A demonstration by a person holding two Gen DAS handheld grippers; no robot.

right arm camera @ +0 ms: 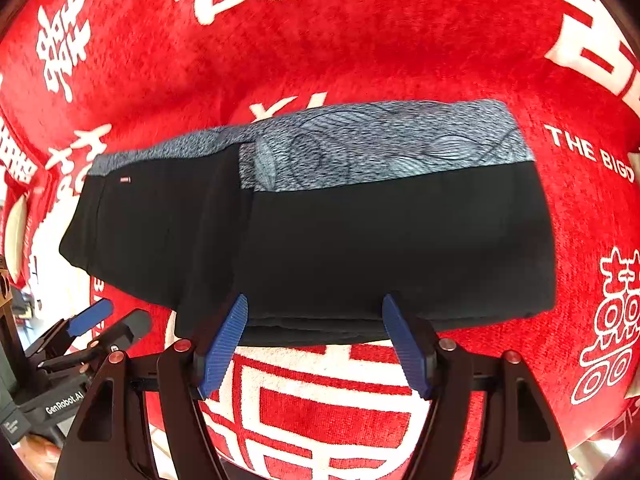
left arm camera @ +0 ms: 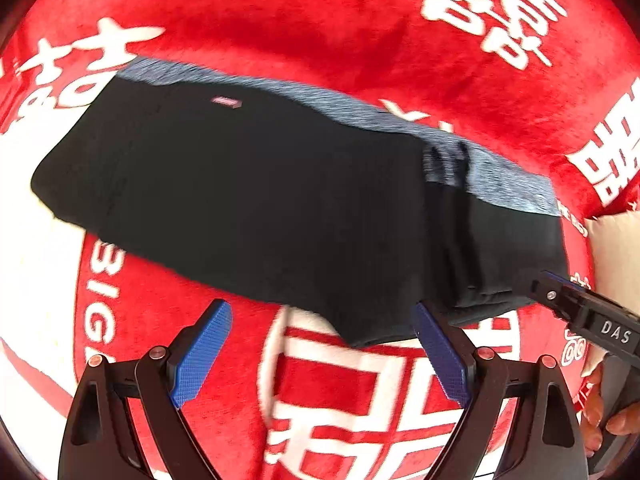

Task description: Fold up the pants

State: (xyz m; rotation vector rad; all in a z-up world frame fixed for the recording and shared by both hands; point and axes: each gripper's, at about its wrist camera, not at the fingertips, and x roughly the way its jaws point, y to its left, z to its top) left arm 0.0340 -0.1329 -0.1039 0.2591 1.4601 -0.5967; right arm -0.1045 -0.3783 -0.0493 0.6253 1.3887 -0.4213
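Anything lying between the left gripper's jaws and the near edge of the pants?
Nothing. In the left wrist view the left gripper, jaws open, faces the black pants across only bare red-and-white blanket. The pants' near edge dips almost to the jaw tips.

Black pants (right arm camera: 320, 240) with grey patterned waistband (right arm camera: 380, 140), red-and-white blanket (right arm camera: 360, 40)

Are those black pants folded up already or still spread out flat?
Folded. The black pants lie as a compact block on the red blanket, stacked layers showing along the near edge, grey patterned band on top.
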